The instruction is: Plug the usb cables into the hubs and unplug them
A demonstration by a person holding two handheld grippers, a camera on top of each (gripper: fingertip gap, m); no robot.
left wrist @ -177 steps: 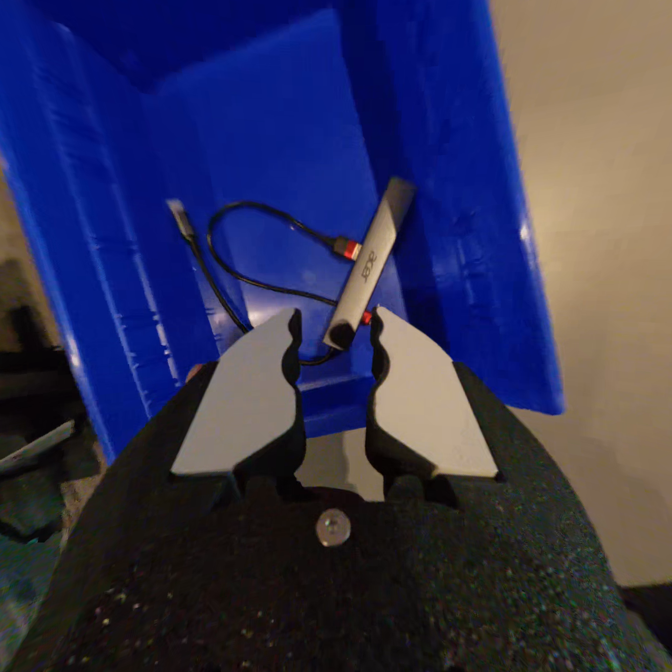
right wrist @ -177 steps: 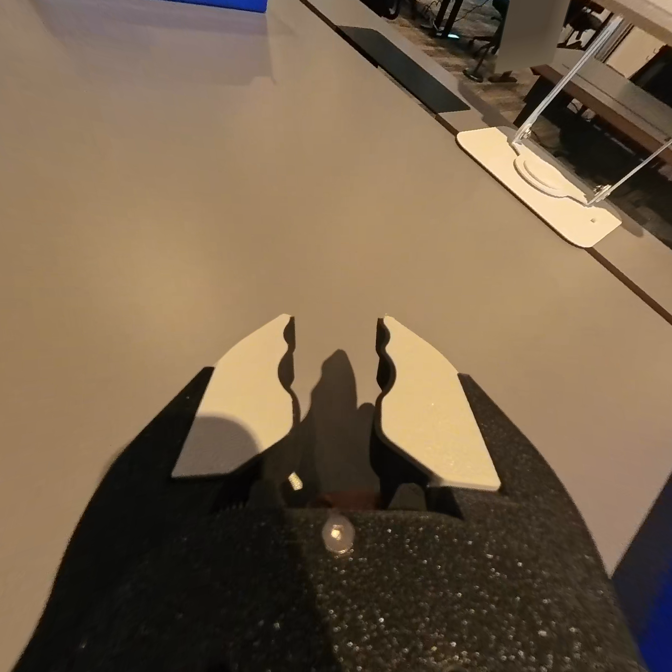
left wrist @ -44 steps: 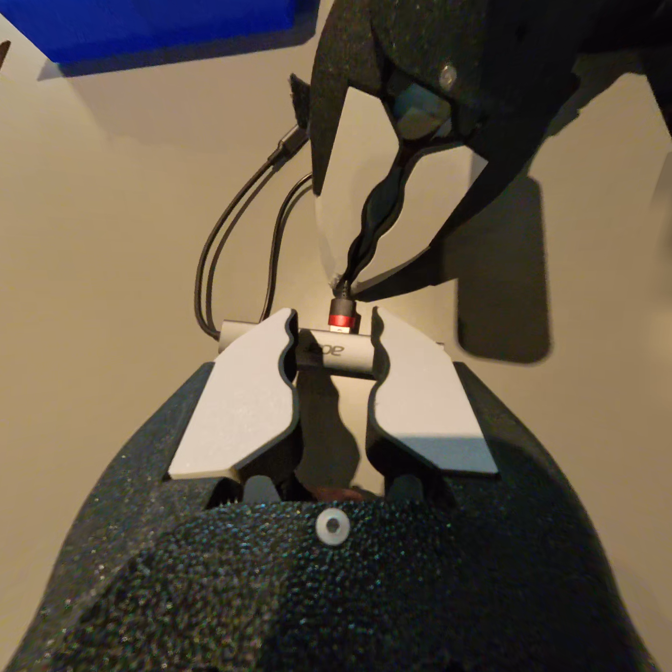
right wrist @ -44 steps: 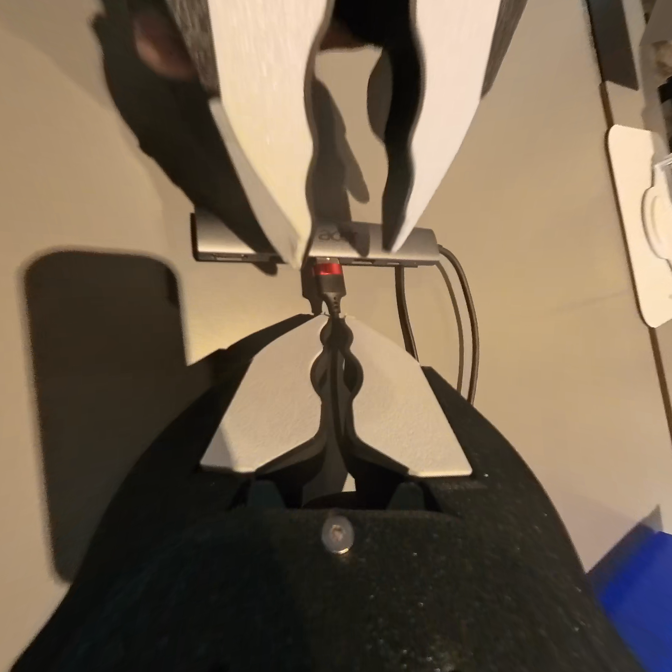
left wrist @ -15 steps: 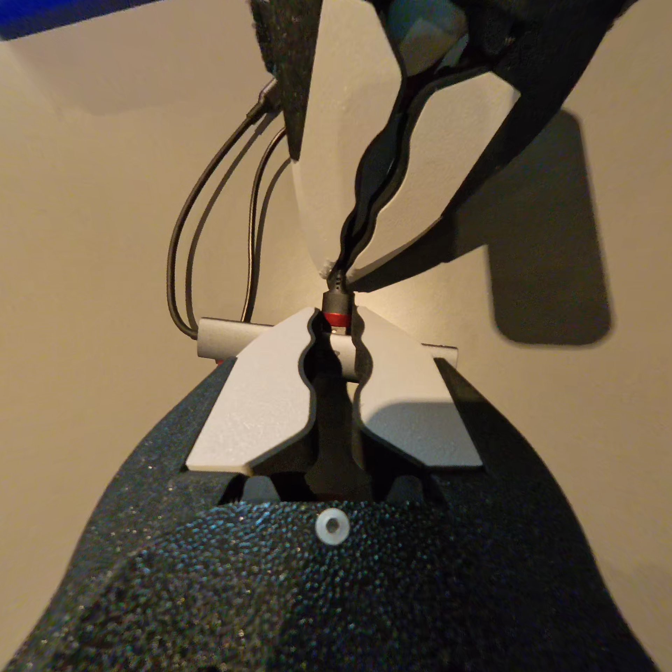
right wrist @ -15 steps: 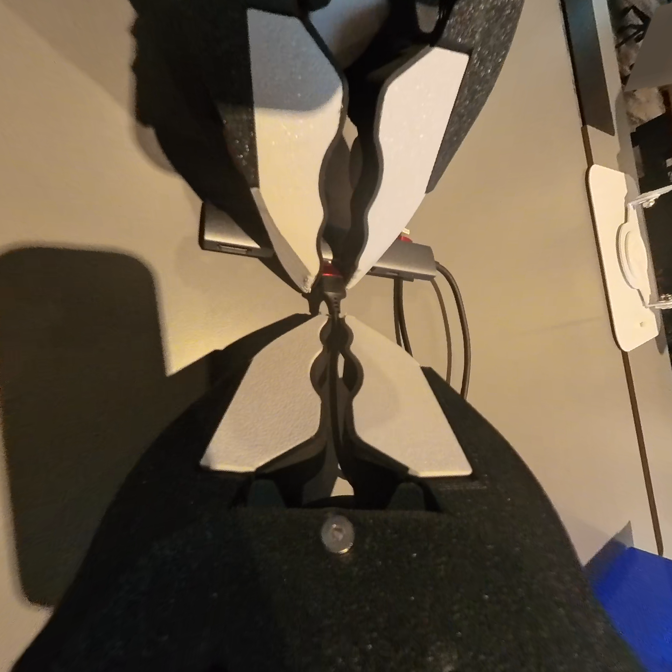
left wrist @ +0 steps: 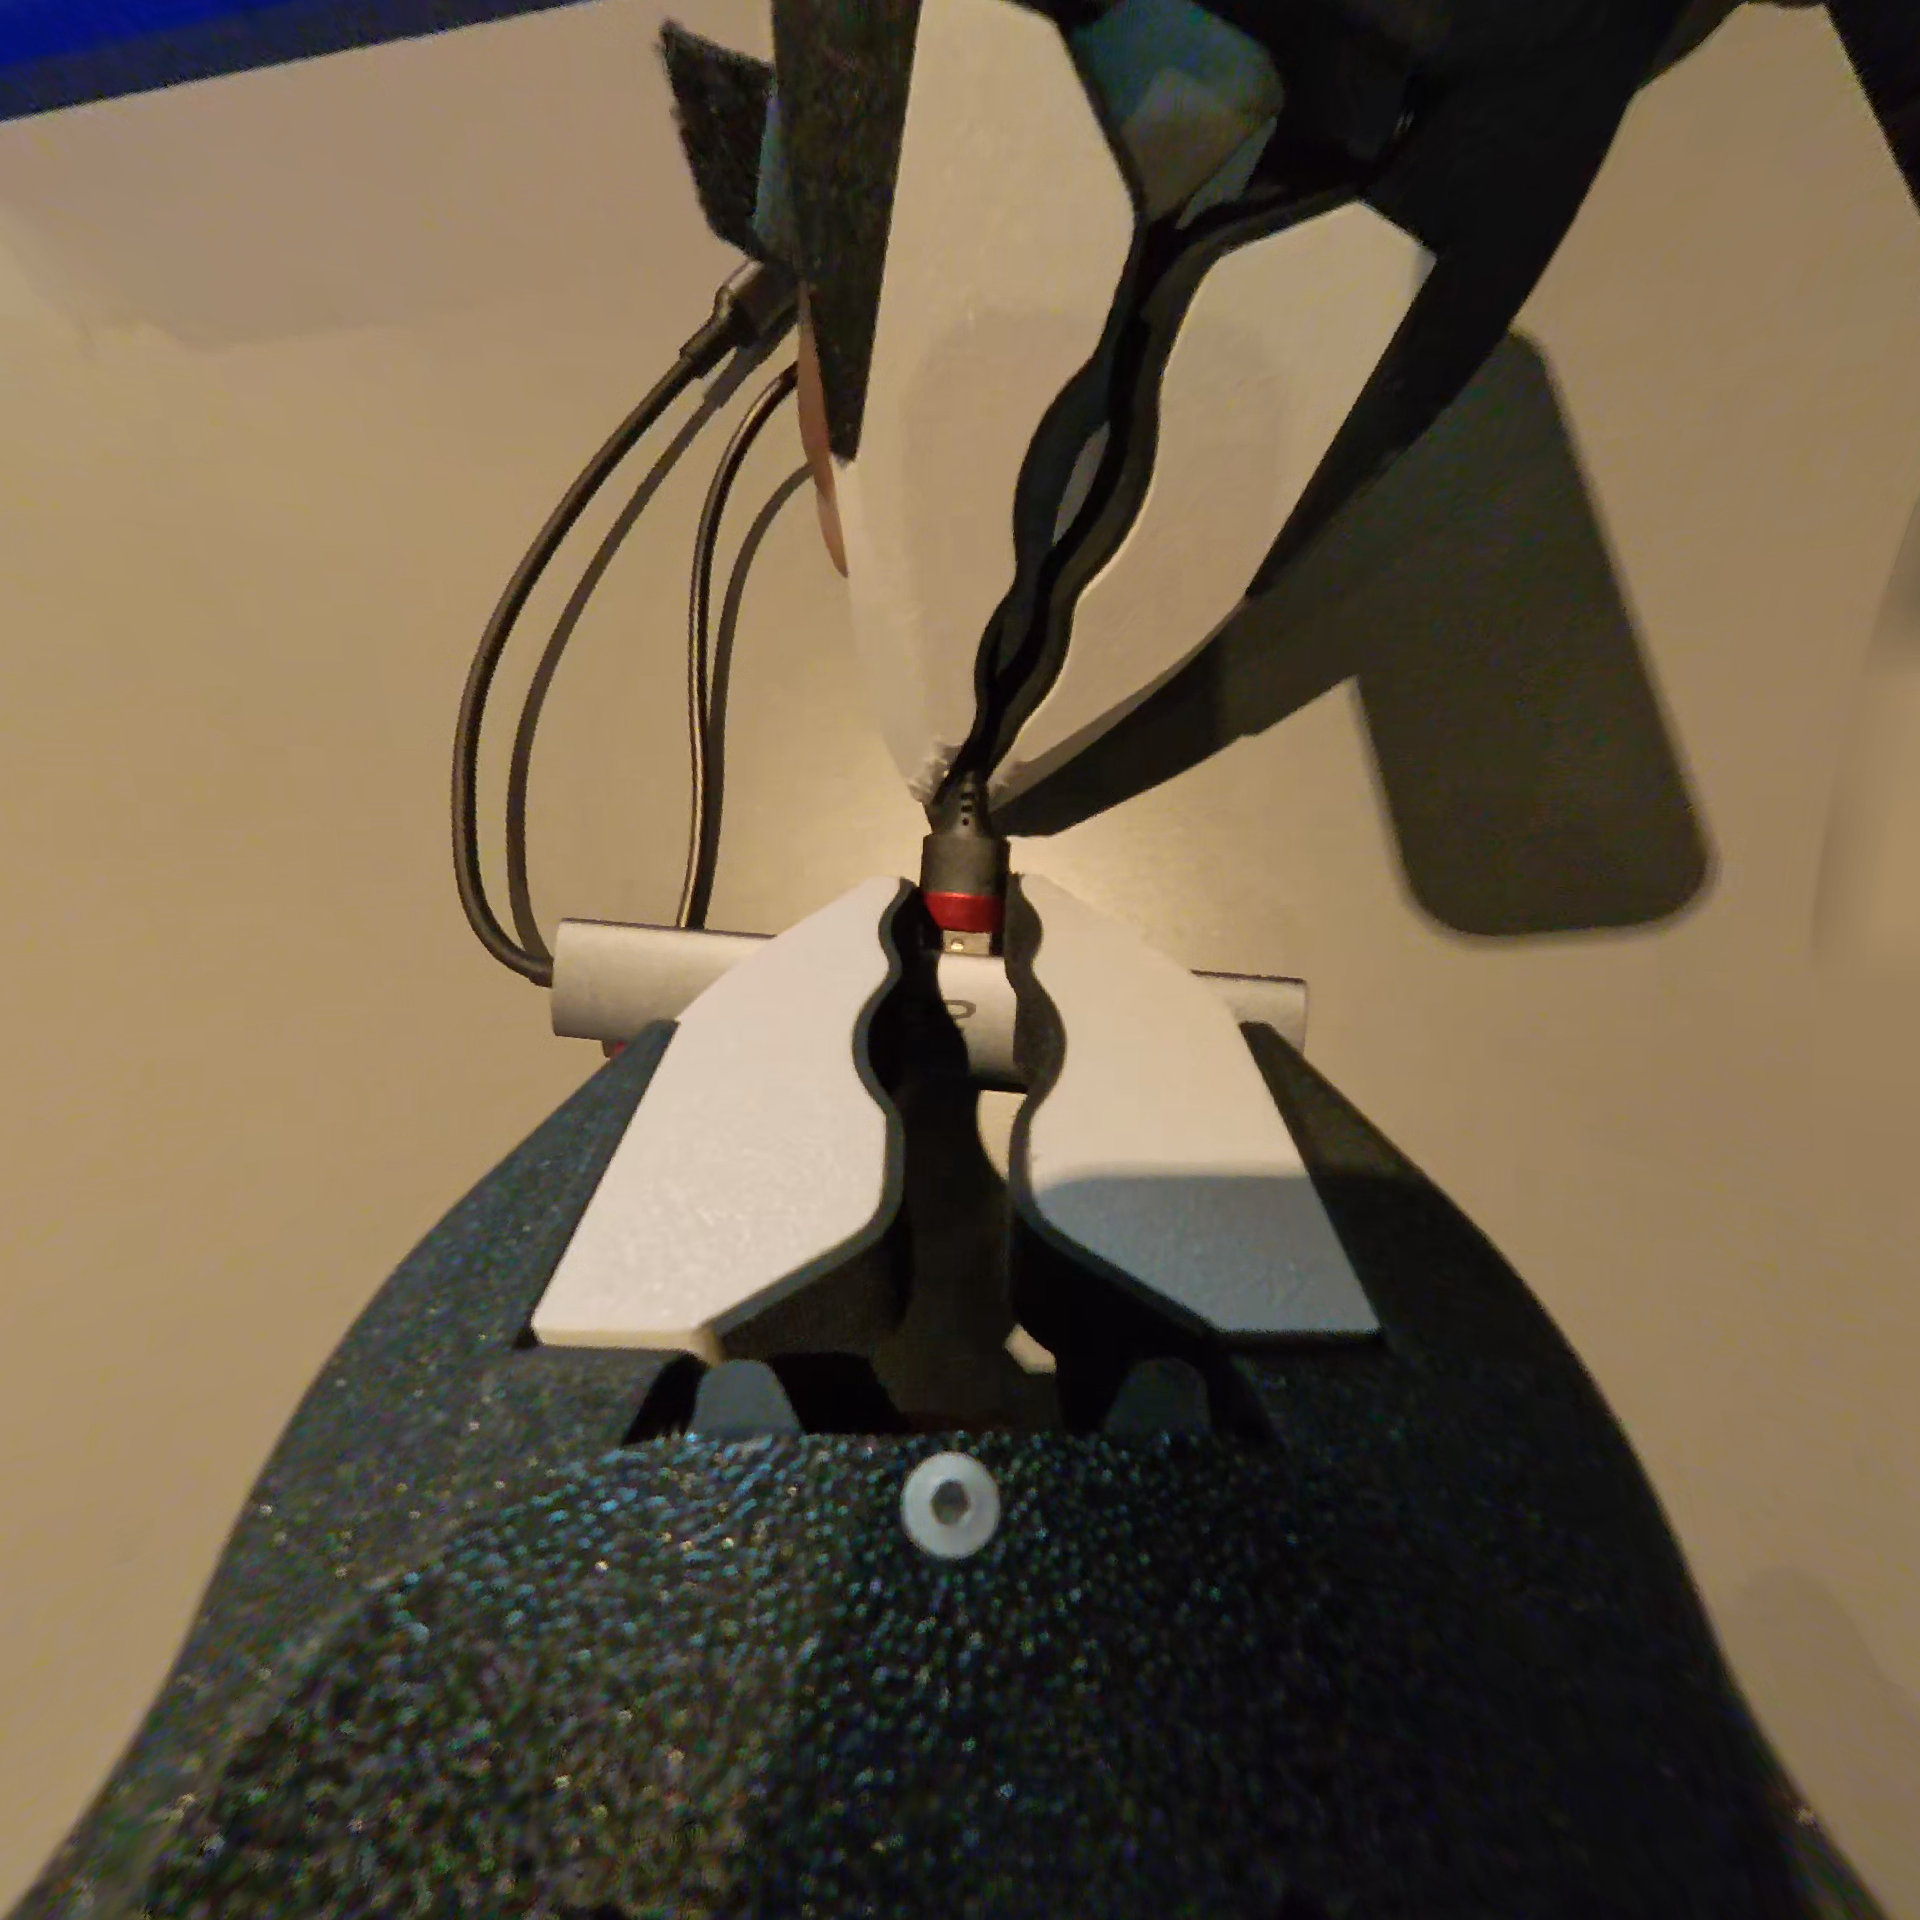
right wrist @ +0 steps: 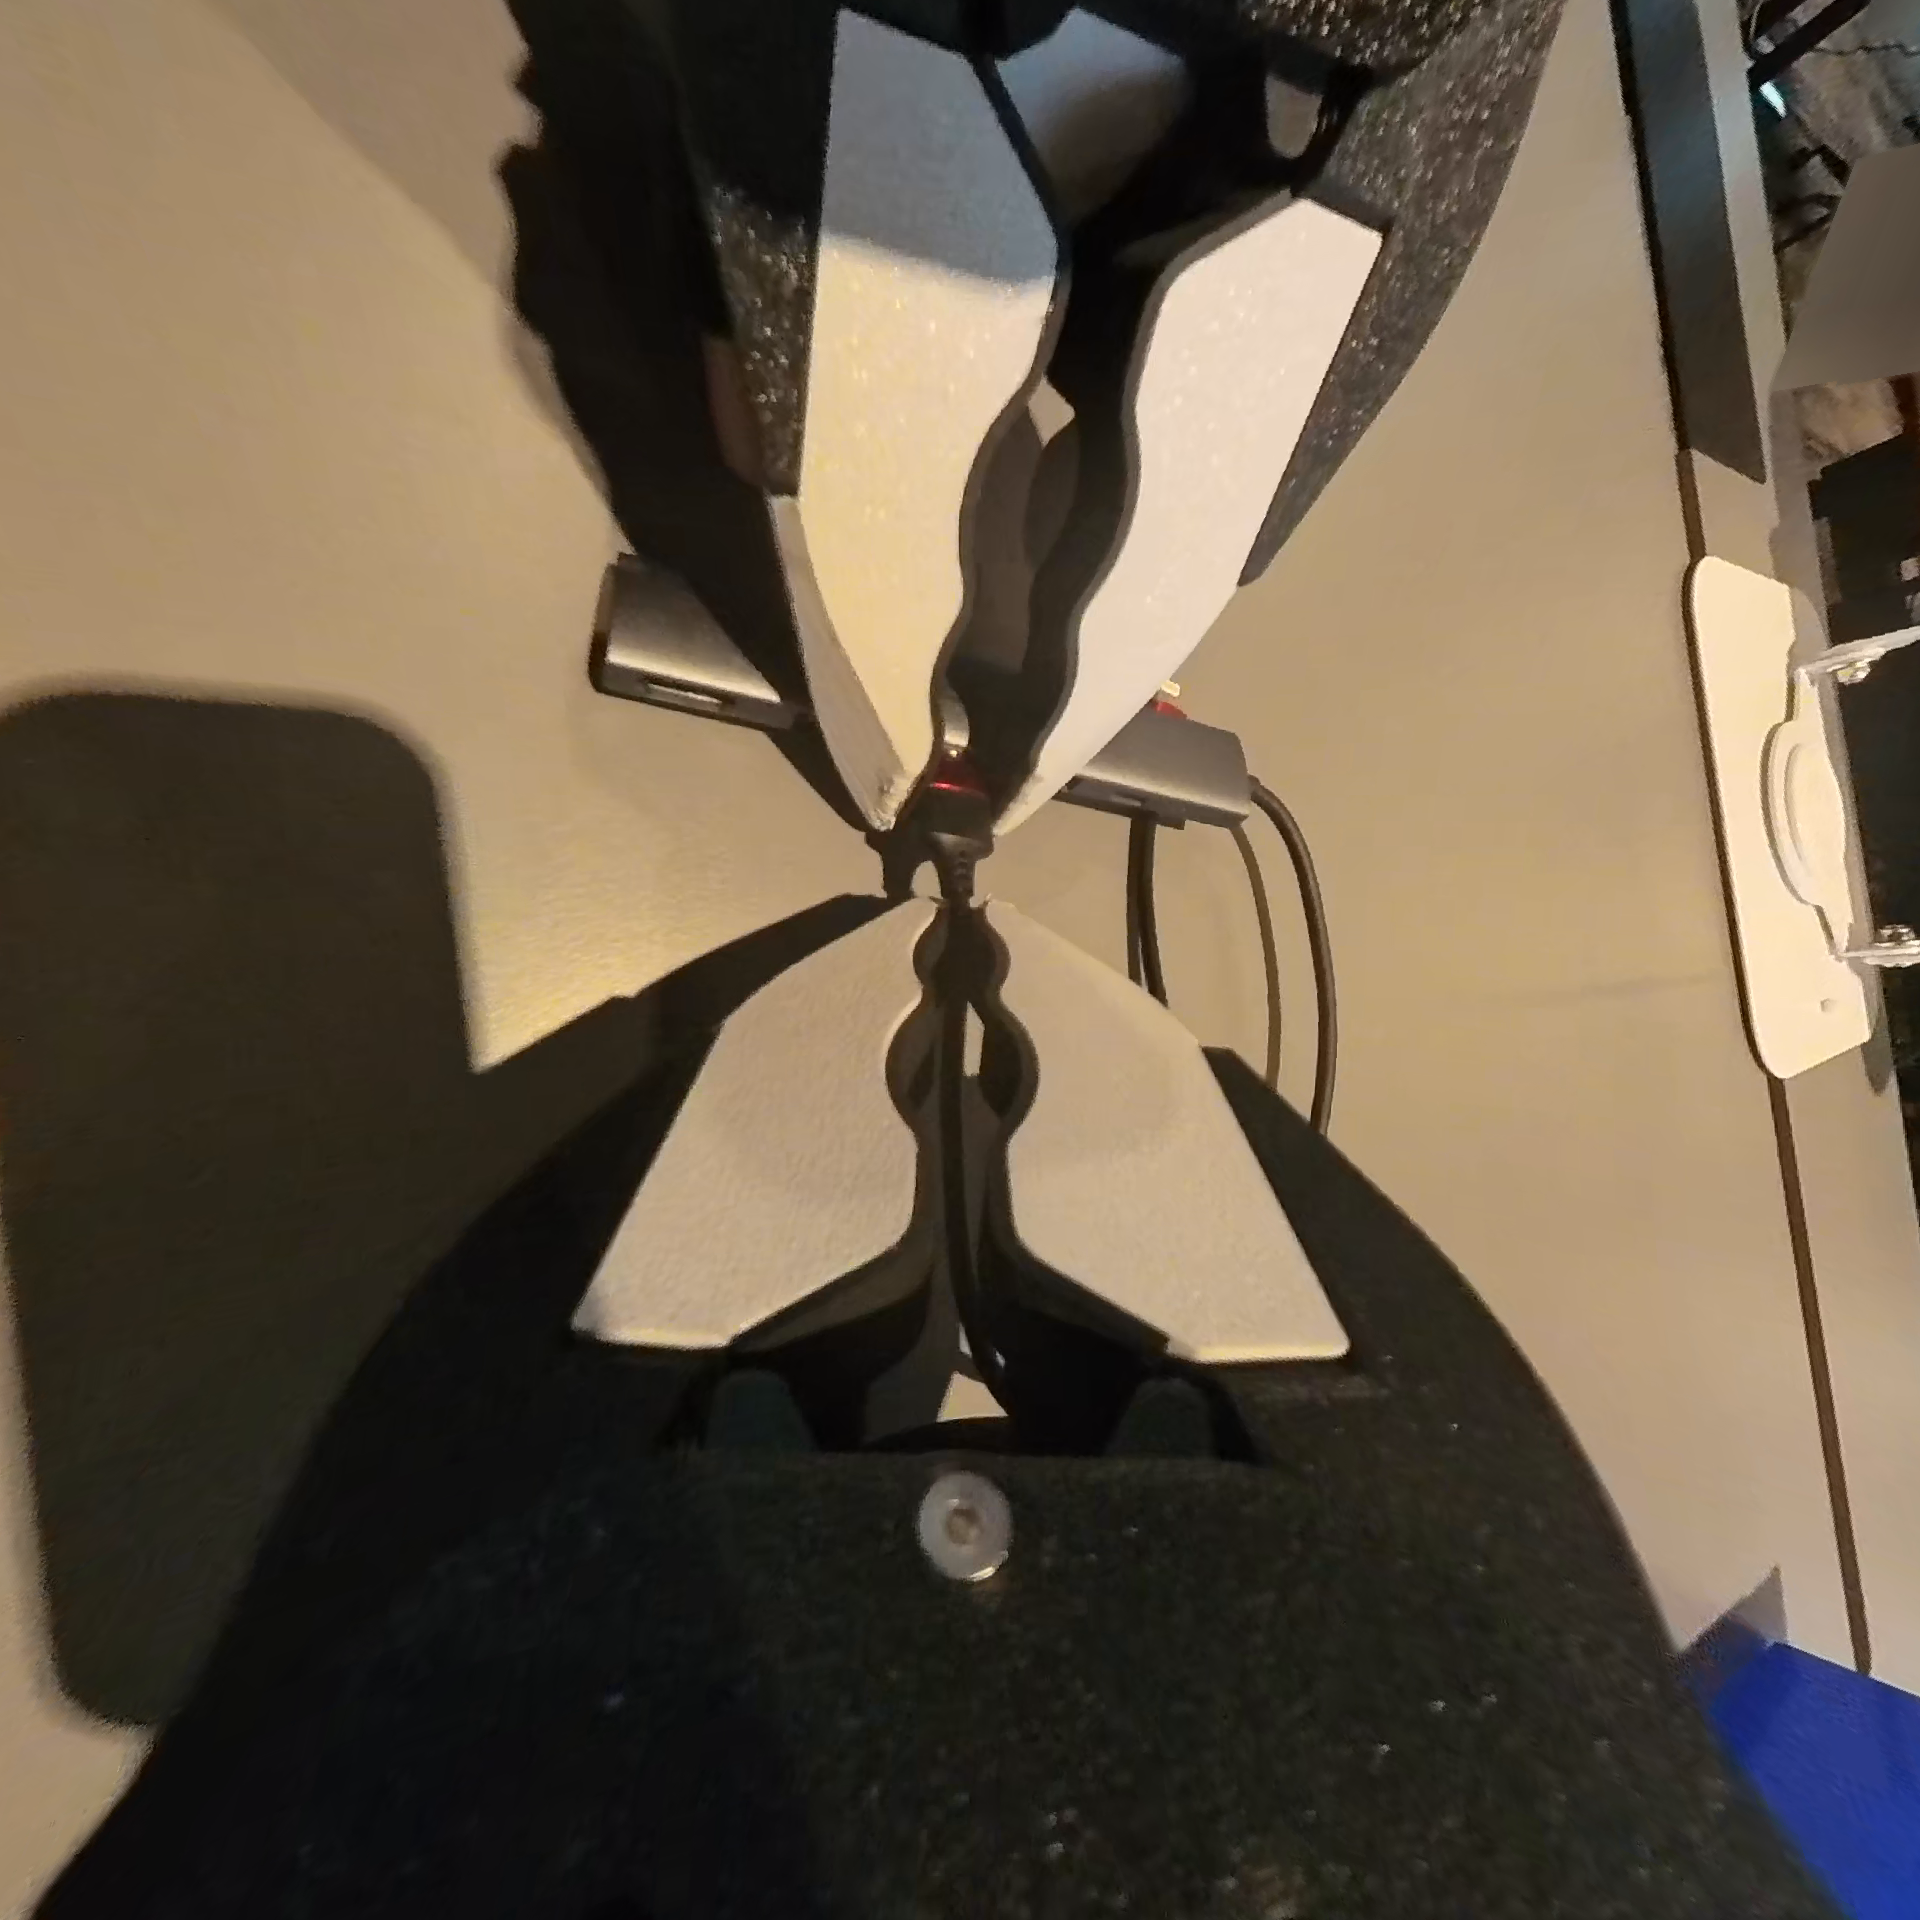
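A grey USB hub (left wrist: 623, 982) lies crosswise on the tan table, with black cables (left wrist: 499, 727) looping off its left end. A black plug with a red collar (left wrist: 966, 899) sits in its far side; a sliver of metal shows at the port. My left gripper (left wrist: 961, 914) lies over the hub, its jaws closed to a narrow gap against the red collar. My right gripper (right wrist: 951, 899) faces it and is shut on the black cable (right wrist: 961, 1091) just behind the plug. It also shows in the left wrist view (left wrist: 961, 790). The hub (right wrist: 665, 675) sits under the left gripper (right wrist: 951, 821).
A blue bin shows at the top edge of the left wrist view (left wrist: 208, 52) and at the lower right of the right wrist view (right wrist: 1849, 1787). A white stand base (right wrist: 1756, 810) sits at the table's right edge. Cables (right wrist: 1299, 935) trail beside the right gripper.
The hub was in the blue bin and now lies on the table. My left jaws have closed from wide open to a narrow gap at the red plug. The right gripper stays shut on the cable.
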